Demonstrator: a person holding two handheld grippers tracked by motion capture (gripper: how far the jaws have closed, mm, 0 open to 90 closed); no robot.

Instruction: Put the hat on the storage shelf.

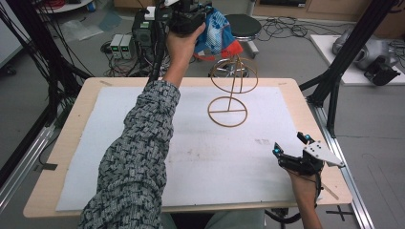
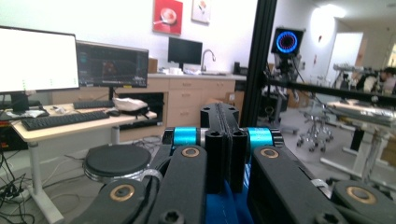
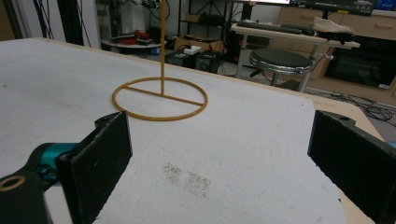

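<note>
1. Left gripper [image 1: 188, 19] raised high beyond the far edge of the table [image 1: 86, 102], jaws pressed together on a blue, white and red bag [image 1: 217, 33], possibly a net or plastic pouch; hard to tell at this blur.
2. In the left gripper view, black jaws closed flat against each other, a strip of blue material [image 2: 219, 205] pinched at their base.
3. Bag hanging to the right of the left gripper, just above and behind the top ring of a wire stand [image 1: 233, 93].
4. Stand upright on the white mat [image 1: 119, 143], toward the far edge and a little right of centre: round base ring, thin vertical rod, wider loops on top. Long axis straight up.
5. Key relation: stand below and slightly nearer than the bag, so likely a lowering move down and toward the near edge to hang or drop the bag on it.
6. Left gripper far closer to the stand's top than the right one.
7. Right gripper [image 1: 291, 145] resting near the near right corner, jaws spread wide and empty, pointed toward the stand's base [image 3: 160, 100].
</note>
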